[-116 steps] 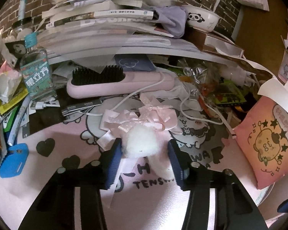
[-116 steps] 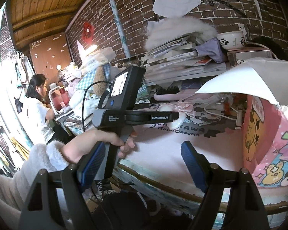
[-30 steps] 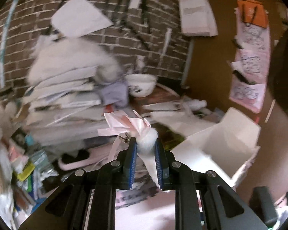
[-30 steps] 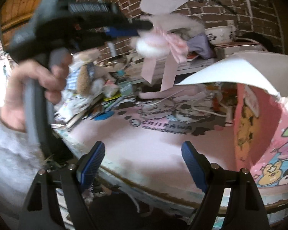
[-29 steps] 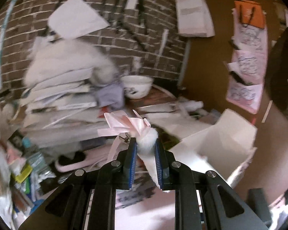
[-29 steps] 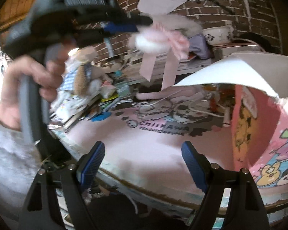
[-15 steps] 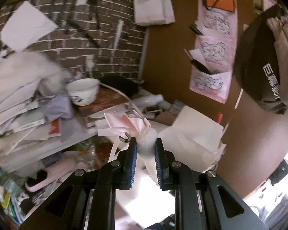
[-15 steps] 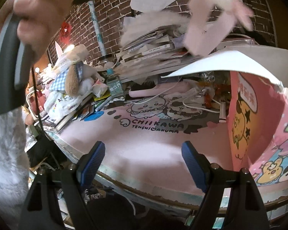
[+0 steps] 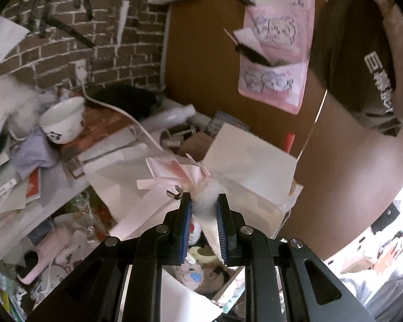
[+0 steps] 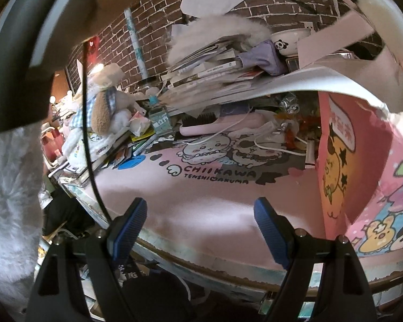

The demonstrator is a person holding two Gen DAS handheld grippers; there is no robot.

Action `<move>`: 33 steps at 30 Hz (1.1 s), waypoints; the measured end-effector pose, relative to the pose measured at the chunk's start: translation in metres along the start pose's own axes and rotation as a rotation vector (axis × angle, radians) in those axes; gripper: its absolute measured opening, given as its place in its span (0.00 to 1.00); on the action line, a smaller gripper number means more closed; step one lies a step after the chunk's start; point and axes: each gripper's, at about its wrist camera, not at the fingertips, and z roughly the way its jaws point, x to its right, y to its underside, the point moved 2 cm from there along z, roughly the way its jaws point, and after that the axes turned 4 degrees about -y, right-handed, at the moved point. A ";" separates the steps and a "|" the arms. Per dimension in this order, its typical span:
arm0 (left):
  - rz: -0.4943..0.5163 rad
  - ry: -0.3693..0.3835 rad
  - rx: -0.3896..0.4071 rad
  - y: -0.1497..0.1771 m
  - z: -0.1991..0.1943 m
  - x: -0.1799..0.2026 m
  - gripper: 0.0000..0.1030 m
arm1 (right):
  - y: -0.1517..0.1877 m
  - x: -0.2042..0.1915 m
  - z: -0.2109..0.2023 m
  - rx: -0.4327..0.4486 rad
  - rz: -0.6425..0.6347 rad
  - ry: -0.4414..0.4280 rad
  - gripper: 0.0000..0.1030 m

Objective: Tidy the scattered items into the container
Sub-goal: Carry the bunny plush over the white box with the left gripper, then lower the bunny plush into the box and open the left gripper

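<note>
— Lifted off the mat since earlier? One bow?
— Yes, one pompom bow (image 9: 201,187), pinched by the left gripper (image 9: 204,214) above the open box (image 9: 255,161). Right gripper (image 10: 201,230) spread wide, holding nothing.

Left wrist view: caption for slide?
Left gripper holds pompom bow above open box.

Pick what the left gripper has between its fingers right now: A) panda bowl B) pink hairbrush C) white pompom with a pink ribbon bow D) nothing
C: in the left wrist view the left gripper is shut on the white pompom with a pink ribbon bow, held above the open box; the panda bowl sits apart on the clutter.
</note>
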 end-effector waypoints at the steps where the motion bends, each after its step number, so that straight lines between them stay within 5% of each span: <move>1: 0.007 0.002 -0.015 0.001 0.004 0.002 0.12 | 0.000 0.000 0.000 0.000 0.002 0.000 0.78; 25: 0.049 -0.069 -0.317 0.025 0.078 0.007 0.20 | 0.002 0.006 -0.002 -0.003 0.022 -0.003 0.78; 33: 0.021 -0.081 -0.307 0.025 0.076 0.001 0.52 | 0.003 0.012 -0.004 -0.009 0.034 -0.008 0.78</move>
